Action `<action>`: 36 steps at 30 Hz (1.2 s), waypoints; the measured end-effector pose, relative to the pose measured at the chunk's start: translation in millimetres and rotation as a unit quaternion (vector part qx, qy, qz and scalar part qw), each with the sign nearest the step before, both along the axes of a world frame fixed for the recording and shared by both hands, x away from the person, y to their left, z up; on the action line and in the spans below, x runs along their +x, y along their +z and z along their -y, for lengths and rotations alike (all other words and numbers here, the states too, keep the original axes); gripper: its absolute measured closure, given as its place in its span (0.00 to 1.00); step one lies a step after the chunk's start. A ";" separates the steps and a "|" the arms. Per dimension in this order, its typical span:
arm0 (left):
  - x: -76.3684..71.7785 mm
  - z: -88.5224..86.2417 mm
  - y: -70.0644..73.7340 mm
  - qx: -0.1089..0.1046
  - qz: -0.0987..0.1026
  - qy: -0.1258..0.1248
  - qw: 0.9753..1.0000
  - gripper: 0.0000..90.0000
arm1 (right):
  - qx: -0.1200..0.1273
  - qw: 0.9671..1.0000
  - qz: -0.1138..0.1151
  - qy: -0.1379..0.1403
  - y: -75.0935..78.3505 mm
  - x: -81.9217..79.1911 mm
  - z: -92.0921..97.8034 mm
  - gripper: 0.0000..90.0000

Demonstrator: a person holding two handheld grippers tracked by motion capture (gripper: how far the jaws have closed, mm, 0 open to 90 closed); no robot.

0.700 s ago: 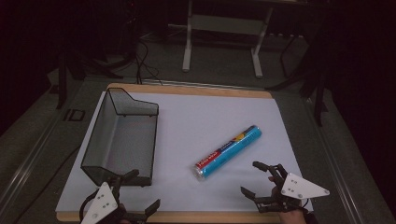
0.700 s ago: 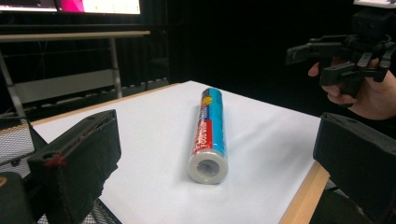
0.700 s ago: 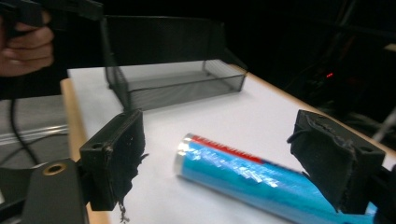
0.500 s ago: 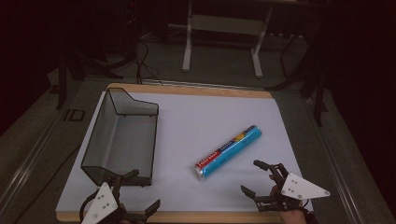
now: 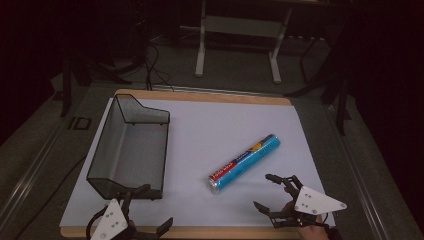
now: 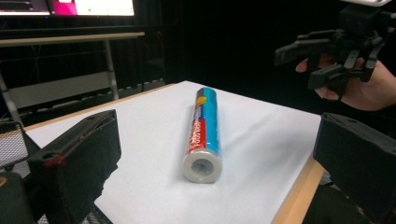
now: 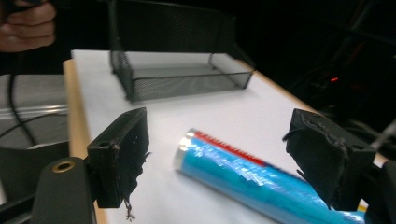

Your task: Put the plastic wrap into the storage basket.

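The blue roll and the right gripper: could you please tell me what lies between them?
Nothing: in the high view only bare white table cover separates the blue roll from the open right gripper.

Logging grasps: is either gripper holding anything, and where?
Nothing is held. Left gripper and right gripper are open; the blue roll lies free.

the blue roll's far end blurs and runs off the right gripper view's bottom edge.
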State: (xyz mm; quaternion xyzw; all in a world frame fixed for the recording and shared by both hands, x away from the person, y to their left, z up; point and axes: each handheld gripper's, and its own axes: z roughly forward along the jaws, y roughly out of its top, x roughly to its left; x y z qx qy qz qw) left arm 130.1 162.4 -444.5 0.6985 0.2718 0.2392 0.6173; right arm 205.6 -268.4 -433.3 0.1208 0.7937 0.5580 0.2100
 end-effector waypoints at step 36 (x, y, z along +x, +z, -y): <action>-1.3 -0.1 2.2 -0.003 -0.003 -0.017 1.000 0.02 | -0.216 0.972 -0.097 -0.007 -15.0 76.3 2.3 0.16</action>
